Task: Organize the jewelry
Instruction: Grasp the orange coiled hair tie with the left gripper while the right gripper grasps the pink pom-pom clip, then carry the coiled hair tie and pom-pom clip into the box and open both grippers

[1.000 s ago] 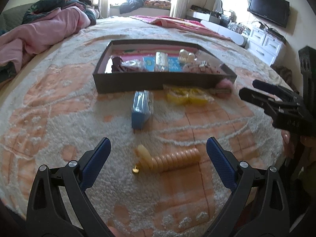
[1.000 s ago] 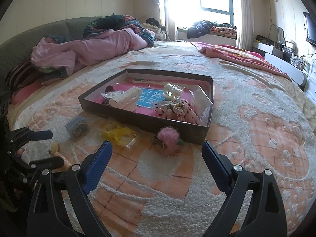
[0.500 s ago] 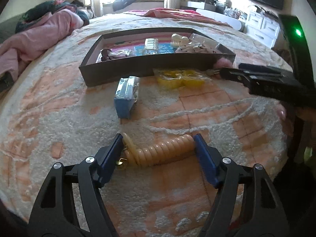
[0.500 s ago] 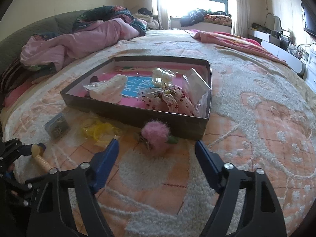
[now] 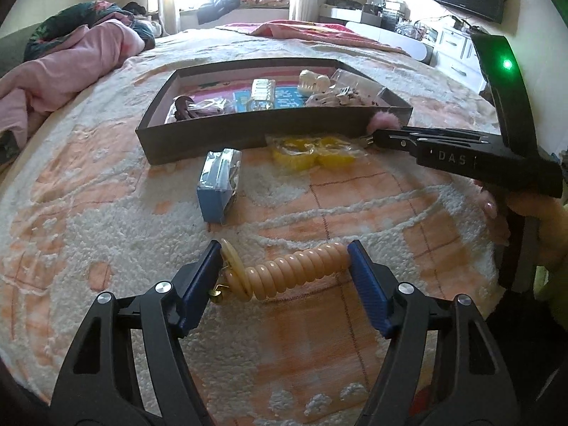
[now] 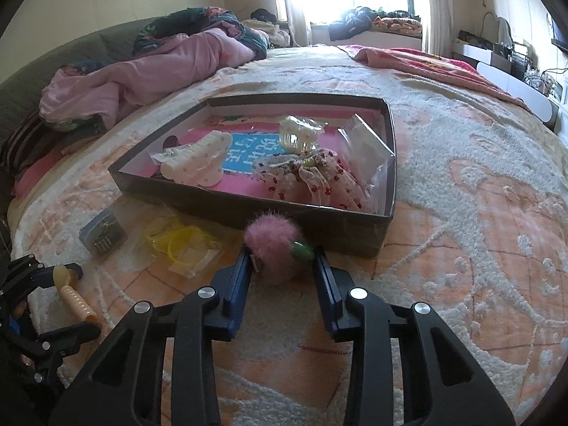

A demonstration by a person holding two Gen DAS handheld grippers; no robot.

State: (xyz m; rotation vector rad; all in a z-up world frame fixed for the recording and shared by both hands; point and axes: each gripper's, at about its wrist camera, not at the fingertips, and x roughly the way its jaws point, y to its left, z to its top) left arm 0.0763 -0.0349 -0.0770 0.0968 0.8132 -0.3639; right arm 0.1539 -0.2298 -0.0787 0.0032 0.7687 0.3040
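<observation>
both grippers closed on jewelry beside the box

on the bedspread [image 5: 106, 213], near the dark box [image 5: 248, 131], the left gripper [image 5: 284, 269] clamps the beige spiral hair tie [image 5: 294, 271] lengthwise, one blue pad on each end. to the right, the right gripper [image 6: 282, 259] is closing its jaws on the pink pompom hair clip [image 6: 273, 245], which lies between the pads and just beside the box's near wall. a blue packet [image 5: 218, 184] and a yellow bracelet pack [image 5: 312, 149] lie on the bedspread between the two items. the box holds white claw clips [image 6: 195, 159] and a floral scrunchie [image 6: 312, 177].
</observation>
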